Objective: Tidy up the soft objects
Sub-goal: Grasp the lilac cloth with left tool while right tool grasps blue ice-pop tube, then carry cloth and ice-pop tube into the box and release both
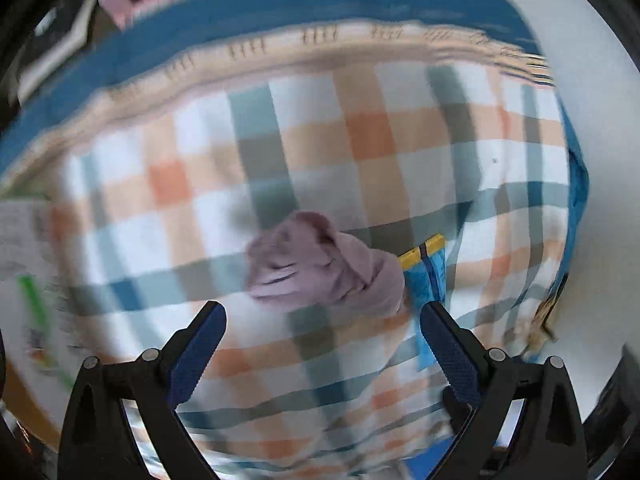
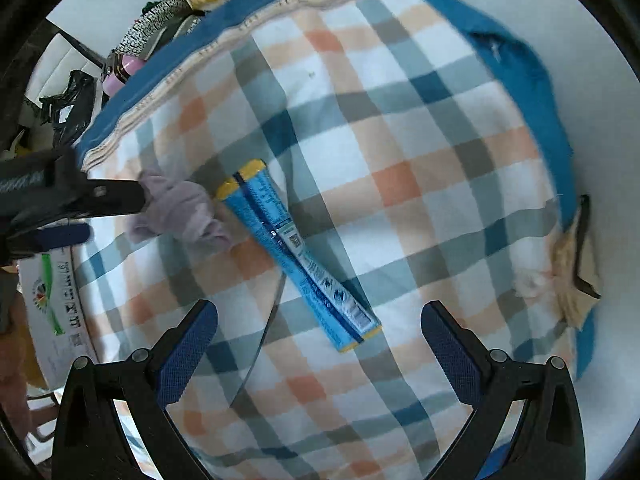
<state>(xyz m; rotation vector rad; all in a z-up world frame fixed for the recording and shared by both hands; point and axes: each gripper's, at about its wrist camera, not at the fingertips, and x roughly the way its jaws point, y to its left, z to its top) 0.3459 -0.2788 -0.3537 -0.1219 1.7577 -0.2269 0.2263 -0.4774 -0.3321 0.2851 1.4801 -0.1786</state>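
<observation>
Both grippers, left gripper (image 1: 323,316) and right gripper (image 2: 319,316), hang spread-jawed and empty above the checked cloth (image 2: 400,140), apparently lining up on the crumpled mauve sock (image 1: 320,264) and blue packet (image 2: 296,256).

Checked bedcover (image 2: 400,152), seemingly a bed: lilac cloth (image 2: 188,208), blue packet (image 2: 296,252).

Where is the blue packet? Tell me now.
In the right wrist view the blue packet lies mid-frame on the checked blanket, directly right of the crumpled lilac cloth.
</observation>
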